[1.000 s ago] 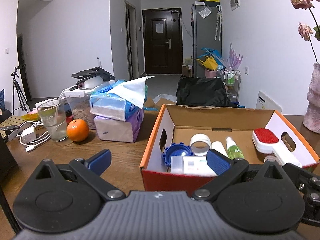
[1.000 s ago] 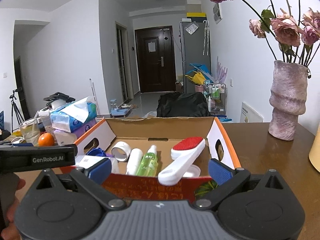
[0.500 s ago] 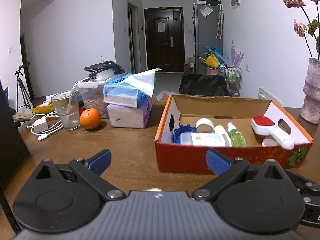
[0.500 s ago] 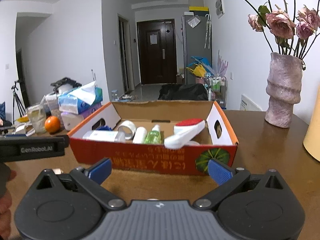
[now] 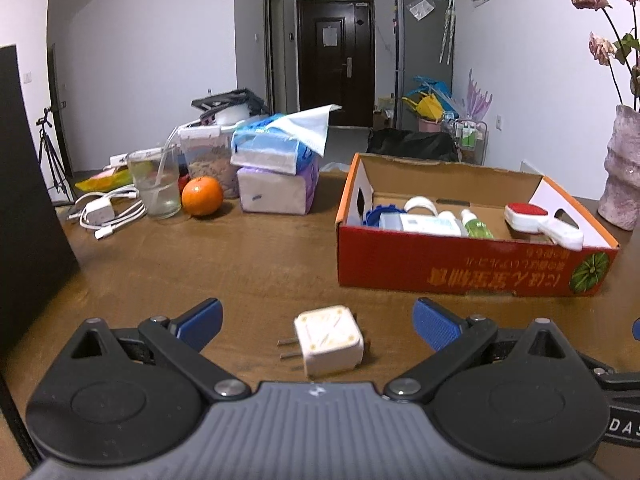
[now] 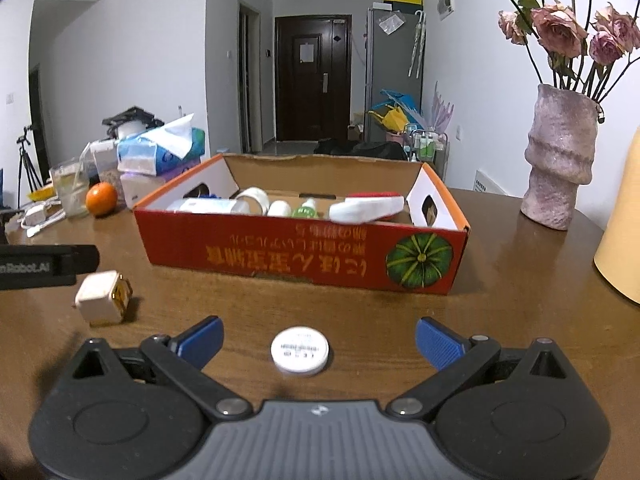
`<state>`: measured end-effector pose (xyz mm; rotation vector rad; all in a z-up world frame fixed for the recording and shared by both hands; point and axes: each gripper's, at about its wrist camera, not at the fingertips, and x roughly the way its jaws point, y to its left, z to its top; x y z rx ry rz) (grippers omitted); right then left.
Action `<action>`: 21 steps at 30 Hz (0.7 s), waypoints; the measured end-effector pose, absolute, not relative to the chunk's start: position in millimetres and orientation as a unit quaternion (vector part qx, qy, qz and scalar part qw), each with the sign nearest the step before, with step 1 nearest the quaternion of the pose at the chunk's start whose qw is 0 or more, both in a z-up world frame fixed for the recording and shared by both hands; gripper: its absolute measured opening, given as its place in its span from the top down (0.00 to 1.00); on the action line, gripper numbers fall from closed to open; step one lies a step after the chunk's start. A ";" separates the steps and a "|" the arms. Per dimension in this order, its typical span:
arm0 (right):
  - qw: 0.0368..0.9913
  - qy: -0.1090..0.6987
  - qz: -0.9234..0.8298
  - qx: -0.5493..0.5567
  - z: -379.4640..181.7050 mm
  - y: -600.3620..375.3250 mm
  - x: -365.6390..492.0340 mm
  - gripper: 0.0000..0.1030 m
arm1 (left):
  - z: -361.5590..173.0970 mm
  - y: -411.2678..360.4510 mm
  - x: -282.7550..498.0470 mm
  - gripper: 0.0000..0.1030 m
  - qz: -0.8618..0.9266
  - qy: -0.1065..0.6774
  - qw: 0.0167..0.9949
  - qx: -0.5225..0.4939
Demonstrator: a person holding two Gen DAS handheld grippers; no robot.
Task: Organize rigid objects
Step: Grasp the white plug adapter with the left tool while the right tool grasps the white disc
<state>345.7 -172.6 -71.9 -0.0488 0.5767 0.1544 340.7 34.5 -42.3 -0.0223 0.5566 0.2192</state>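
Note:
A white plug adapter lies on the brown table between the open fingers of my left gripper; it also shows at the left as the white plug adapter. A small round white tin lies on the table between the open fingers of my right gripper. Beyond both stands the red cardboard box, also seen as the red cardboard box. It holds a red-and-white lint brush, a green spray bottle, a tape roll and a white box.
At the back left are tissue packs, an orange, a glass and a white charger with cables. A pink vase with dried roses stands right of the box. A yellow object is at the far right. A black panel stands at the left.
Both grippers have drawn back from over the box toward the table's near side and lower. The plug adapter and the round tin have come into view between their fingers.

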 end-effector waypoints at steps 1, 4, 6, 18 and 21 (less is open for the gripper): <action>0.955 0.286 0.075 -0.027 -73.2 -171.9 345.0 0.02 | -44.0 35.6 338.4 0.00 0.109 0.276 0.955 -0.012; 0.953 0.294 0.071 -0.028 -77.7 -171.9 344.7 0.04 | -47.6 39.2 333.5 0.00 0.111 0.283 0.952 -0.018; 0.951 0.301 0.068 -0.028 -81.1 -172.6 346.7 0.06 | -48.2 41.5 331.1 0.00 0.111 0.286 0.952 -0.023; 0.940 0.335 0.058 -0.031 -103.7 -167.3 371.1 0.20 | -52.9 44.7 335.8 0.00 0.106 0.298 0.948 -0.031; 0.937 0.341 0.065 -0.021 -105.6 -166.4 377.3 0.26 | -54.1 44.5 336.9 0.00 0.107 0.301 0.947 -0.030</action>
